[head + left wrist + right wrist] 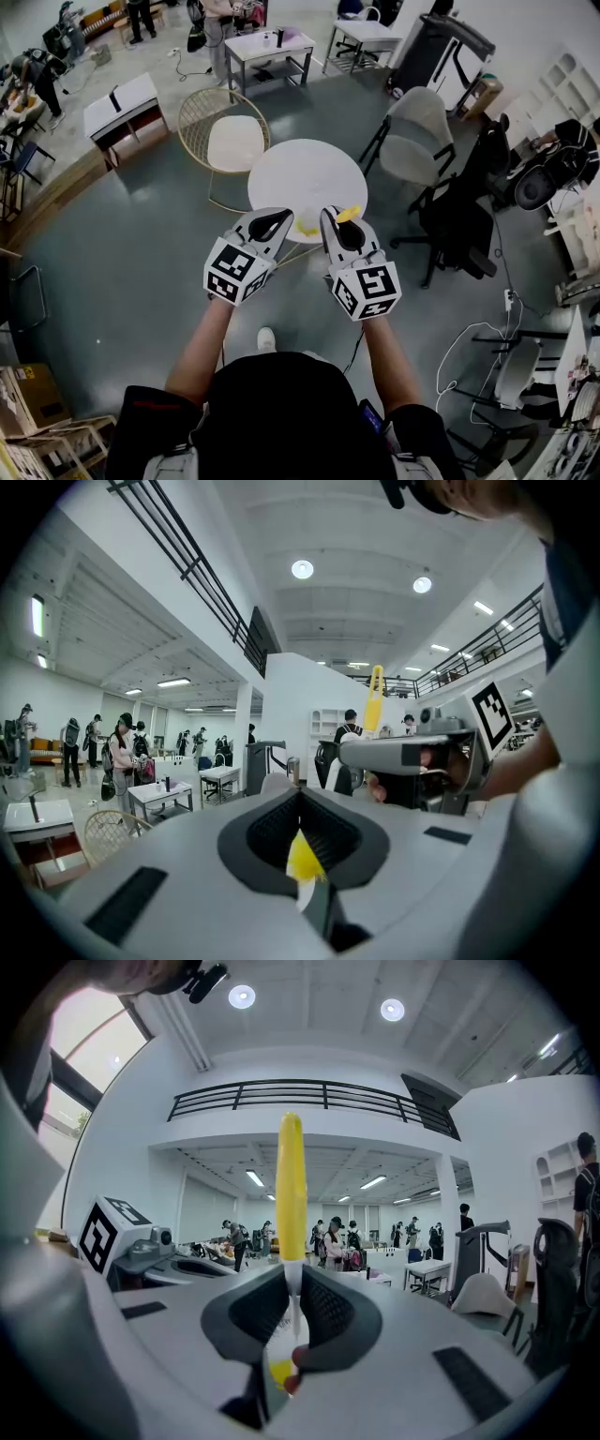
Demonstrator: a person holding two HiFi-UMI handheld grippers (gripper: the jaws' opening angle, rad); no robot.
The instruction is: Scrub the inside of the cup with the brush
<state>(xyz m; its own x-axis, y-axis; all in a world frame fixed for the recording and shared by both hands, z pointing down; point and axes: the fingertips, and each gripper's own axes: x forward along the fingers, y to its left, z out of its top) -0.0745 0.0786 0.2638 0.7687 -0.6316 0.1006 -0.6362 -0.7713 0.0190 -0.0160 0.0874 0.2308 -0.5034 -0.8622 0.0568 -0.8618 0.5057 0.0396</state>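
round white counter point(281, 173) lies below us; our left gripper point(300, 803), jaws shut, pinches the cup point(304, 858); right gripper point(292, 1283) clamps the brush point(291, 1185) upright, just right of it.

Grey floor point(122, 253), round white table point(300, 173) (wire chair point(234, 142) beside)

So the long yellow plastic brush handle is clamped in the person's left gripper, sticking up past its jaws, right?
Not the left: the long yellow plastic brush handle is clamped in the right gripper, sticking up past its jaws, as the right gripper view shows. The left gripper pinches a small yellow piece.
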